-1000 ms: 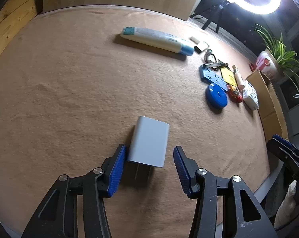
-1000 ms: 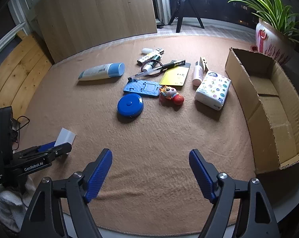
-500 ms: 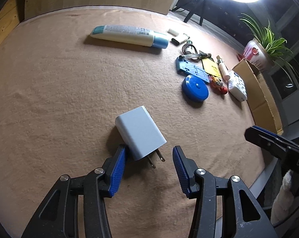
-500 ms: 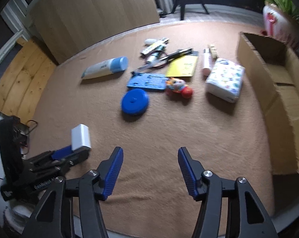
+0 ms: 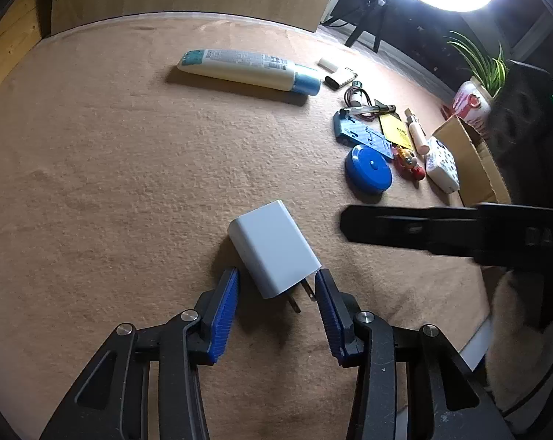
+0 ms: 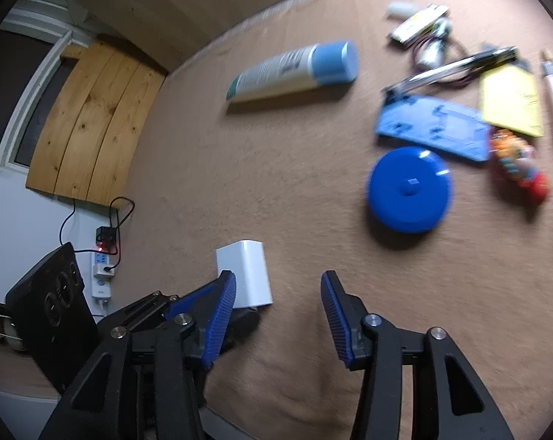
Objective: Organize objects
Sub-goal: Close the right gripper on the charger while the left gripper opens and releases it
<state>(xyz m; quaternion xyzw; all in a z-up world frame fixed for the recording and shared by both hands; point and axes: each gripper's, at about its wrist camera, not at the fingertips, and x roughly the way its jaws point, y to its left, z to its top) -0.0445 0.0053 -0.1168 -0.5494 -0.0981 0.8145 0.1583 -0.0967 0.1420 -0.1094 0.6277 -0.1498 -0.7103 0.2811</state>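
When reading the left wrist view, locate white wall charger (image 5: 272, 249) flat on tan mat (image 5: 129, 183), body angled up and left, prongs toward the camera. Note plug end set between the blue pads of left gripper (image 5: 276, 282): jaws partly spread and just closing in, left-side pad just beside the body, right-side pad at the outer prong, no firm pinch to be made out. Cross-check in the right wrist view: same charger just beyond the left-side pad of right gripper (image 6: 278, 282), outside the jaws. Record right gripper likewise partly spread and just closing, with bare mat alone between the pads. Find its black finger reaching in from the right edge of the left wrist view, near the charger but apart from it. Farther out to the right, identify blue round case (image 5: 368, 172), blue flat plate (image 5: 364, 135), toy figure (image 5: 408, 161), yellow card (image 5: 397, 132) and tissue pack (image 5: 441, 163), clustered beside cardboard box (image 5: 478, 161). Toward the far edge, well apart, identify lotion tube (image 5: 250, 71) lying on its side.
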